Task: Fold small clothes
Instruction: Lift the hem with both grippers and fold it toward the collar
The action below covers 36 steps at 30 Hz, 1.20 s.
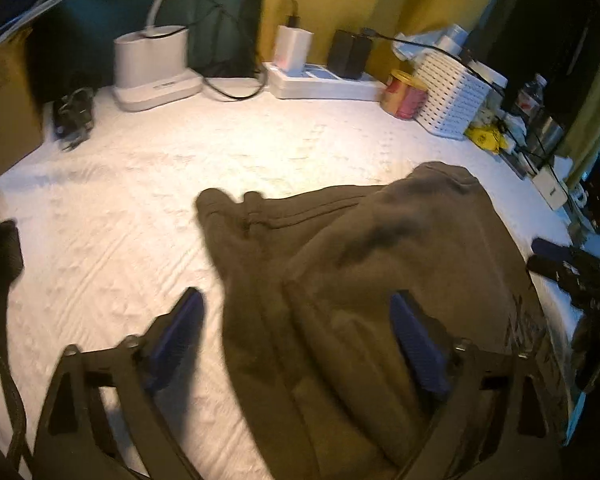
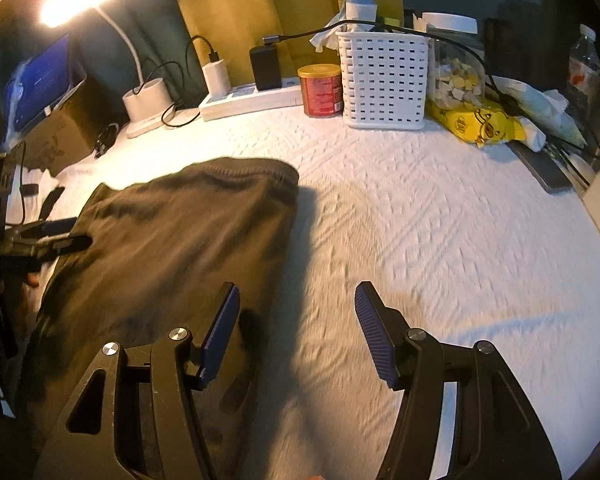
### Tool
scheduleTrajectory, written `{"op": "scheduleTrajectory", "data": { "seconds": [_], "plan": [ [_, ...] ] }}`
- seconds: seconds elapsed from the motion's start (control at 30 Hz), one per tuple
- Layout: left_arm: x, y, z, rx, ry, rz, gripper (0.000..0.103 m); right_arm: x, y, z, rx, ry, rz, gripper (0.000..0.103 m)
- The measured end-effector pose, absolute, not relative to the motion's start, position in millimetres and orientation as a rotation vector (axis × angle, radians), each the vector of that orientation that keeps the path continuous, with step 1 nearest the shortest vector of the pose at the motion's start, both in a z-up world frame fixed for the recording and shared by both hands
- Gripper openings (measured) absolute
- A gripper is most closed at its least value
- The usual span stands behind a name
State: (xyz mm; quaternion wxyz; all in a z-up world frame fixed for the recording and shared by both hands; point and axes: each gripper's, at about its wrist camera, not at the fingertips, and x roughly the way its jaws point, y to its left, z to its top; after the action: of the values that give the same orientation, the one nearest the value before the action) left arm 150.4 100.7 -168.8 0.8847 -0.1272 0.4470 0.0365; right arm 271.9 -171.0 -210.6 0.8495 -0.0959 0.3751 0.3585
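A dark olive-brown garment [image 1: 360, 280] lies partly folded on the white quilted table cover [image 1: 140, 208]. My left gripper [image 1: 296, 336] is open and hovers over the garment's left edge, one blue pad over the cover, the other over the cloth. In the right wrist view the garment [image 2: 172, 248] lies at the left. My right gripper [image 2: 298, 328] is open over its right edge, the left pad above the cloth, the right pad above the bare cover [image 2: 440, 220]. The left gripper shows at the far left of that view [image 2: 56, 236].
Along the back stand a lamp base [image 1: 152, 68], a power strip with chargers [image 1: 320, 80], a red can [image 2: 320, 90], a white basket [image 2: 384, 80], a jar [image 2: 454, 68] and yellow packets [image 2: 476, 124]. A cardboard box [image 2: 60, 136] stands at the left. A phone [image 2: 544, 168] lies at the right.
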Motion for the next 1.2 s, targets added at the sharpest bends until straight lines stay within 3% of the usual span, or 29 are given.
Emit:
{"op": "scheduleTrajectory", "data": {
  "seconds": [0.67,0.77,0.9,1.0,1.1,1.2],
  "plan": [
    [170.7,55.3,-173.7,-0.093,0.938,-0.132,0.098,303.4,-111.5,-222.3,-0.230,0.803,0.933,0.064],
    [170.6,52.6,-173.9,-0.089,0.935,-0.134,0.095,300.4,-101.4,-223.2,-0.254,0.800,0.932,0.072],
    [170.0,45.9,-173.0,-0.067,0.927,-0.146,0.078,289.8,-87.1,-221.3,-0.340,0.778,0.912,0.075],
    [171.4,42.2,-172.9,-0.054,0.924,-0.136,0.069,284.9,-79.5,-221.4,-0.385,0.769,0.911,0.079],
    [173.2,38.1,-172.8,-0.040,0.924,-0.117,0.069,282.6,-76.4,-220.8,-0.399,0.764,0.922,0.079],
    [173.4,34.4,-171.9,-0.043,0.918,-0.119,0.056,281.0,-74.7,-221.0,-0.408,0.762,0.942,0.078]
  ]
}}
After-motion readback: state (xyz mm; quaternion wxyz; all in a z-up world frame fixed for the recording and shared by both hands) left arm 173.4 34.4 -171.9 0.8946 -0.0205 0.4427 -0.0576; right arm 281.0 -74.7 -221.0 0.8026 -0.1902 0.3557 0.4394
